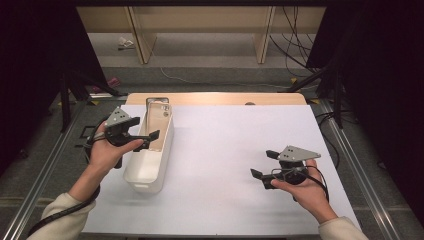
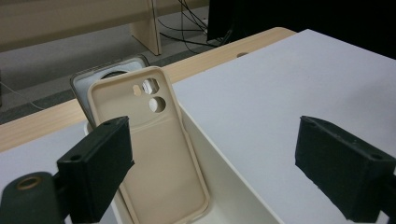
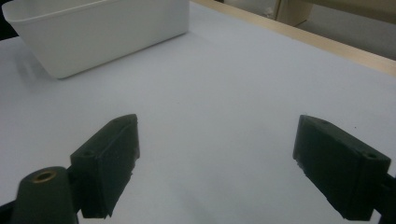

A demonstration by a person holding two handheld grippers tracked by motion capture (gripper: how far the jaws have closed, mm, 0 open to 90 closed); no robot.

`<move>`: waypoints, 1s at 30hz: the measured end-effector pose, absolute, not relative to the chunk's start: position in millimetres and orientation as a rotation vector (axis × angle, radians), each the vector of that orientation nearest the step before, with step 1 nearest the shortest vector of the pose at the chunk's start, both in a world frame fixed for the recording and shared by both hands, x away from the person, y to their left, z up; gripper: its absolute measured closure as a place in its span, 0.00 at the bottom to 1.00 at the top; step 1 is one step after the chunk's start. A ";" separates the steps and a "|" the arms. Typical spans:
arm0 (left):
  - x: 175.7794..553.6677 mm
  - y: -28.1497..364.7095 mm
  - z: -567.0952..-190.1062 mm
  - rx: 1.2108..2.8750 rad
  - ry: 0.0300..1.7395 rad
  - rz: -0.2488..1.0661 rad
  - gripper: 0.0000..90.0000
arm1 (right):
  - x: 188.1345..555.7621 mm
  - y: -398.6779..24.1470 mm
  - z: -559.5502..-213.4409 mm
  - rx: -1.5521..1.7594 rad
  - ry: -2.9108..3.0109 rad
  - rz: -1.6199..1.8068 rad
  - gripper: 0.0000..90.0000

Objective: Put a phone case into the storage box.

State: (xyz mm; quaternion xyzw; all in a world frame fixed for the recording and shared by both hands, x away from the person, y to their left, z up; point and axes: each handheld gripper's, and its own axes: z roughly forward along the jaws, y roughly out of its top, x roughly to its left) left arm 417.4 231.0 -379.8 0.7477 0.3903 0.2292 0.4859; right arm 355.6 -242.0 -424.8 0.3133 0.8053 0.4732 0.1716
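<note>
While the high view looks down, the left gripper (image 1: 152, 134) hovers wide open over the white bin (image 1: 150, 172) at the table's (image 1: 225, 150) left; the right gripper (image 1: 264, 164) gapes empty, near right.

From the left gripper view, its parted jaws hold nothing, and a beige phone case (image 2: 154, 154) leans upright in the bin's far end against a grey phone (image 2: 100, 70).

Through the right gripper view, its jaws stand apart over bare table, the bin far left.

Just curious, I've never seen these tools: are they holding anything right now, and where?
Nothing is held. The left hand-held gripper is open over the white bin, near the beige phone case leaning inside. The right hand-held gripper is open over the bare table.
</note>
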 end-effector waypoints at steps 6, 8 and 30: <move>409.4 226.9 -382.0 1.827 0.931 0.554 0.13 | 355.5 -242.0 -424.6 0.888 2.285 1.346 0.17; 406.7 225.6 -382.4 1.824 0.927 0.546 0.13 | 355.4 -241.9 -424.8 0.889 2.287 1.346 0.17; 378.9 216.5 -391.8 1.821 0.876 0.501 0.14 | 354.7 -242.1 -424.0 0.886 2.284 1.346 0.17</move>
